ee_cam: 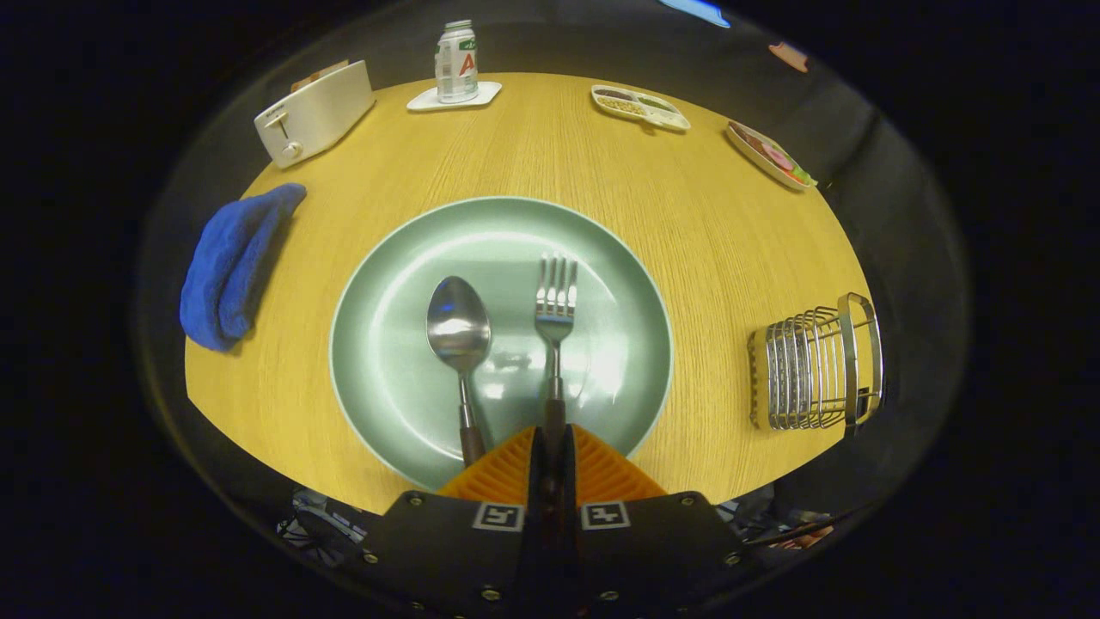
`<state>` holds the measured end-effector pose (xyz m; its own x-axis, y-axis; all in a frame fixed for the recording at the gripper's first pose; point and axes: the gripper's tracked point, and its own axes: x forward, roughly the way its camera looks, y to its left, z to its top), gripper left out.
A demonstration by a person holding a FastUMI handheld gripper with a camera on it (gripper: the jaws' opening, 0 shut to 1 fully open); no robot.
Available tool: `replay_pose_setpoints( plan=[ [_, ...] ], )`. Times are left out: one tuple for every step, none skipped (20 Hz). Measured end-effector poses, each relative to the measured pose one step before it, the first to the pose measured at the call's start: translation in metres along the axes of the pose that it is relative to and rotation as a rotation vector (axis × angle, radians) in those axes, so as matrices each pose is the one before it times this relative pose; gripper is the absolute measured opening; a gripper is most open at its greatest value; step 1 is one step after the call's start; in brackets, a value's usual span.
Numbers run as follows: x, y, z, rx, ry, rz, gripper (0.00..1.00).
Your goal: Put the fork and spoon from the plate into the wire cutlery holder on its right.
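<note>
Lying handle-first toward the gripper [551, 447], the fork [555, 314] is clamped at its dark handle between the closed fingers, tines at twelve o'clock. Steel shines. The spoon [459, 331] is left alongside on the green plate [378, 361]; the wire cutlery holder [812, 370] is seen at three o'clock.

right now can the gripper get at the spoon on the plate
Probably not yet: the gripper is shut on the fork handle. The spoon lies uncovered just beside it on the plate, reachable once the fork is placed.
</note>
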<state>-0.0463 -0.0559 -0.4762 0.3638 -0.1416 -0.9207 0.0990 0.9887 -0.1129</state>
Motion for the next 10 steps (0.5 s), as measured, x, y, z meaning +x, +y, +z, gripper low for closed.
replay_pose_setpoints(
  plan=[
    [-0.00028, -0.0005, 0.00004, -0.005, 0.00011, -0.00438, 0.09],
    [-0.00033, 0.00144, 0.00469, -0.00513, -0.02232, 0.0077, 0.09],
    [-0.00117, 0.00119, 0.00142, -0.00176, -0.01254, 0.00178, 0.01],
    [-0.00267, -0.00169, 0.00104, -0.00065, -0.00786, -0.0143, 0.01],
    [-0.00426, -0.00187, 0.00325, 0.00527, -0.01117, -0.01528, 0.01],
    [-0.00377, 0.00026, 0.00462, 0.00989, -0.01798, -0.00524, 0.01],
    [-0.00467, 0.00112, 0.00378, 0.00774, -0.01252, 0.00193, 0.01],
    [-0.00515, -0.00021, 0.00369, 0.00386, -0.01591, -0.00109, 0.01],
    [-0.00613, -0.00167, 0.00464, 0.00005, -0.0137, -0.00889, 0.01],
    [-0.00643, -0.00159, 0.00436, 0.00055, -0.01511, -0.00936, 0.01]
  ],
)
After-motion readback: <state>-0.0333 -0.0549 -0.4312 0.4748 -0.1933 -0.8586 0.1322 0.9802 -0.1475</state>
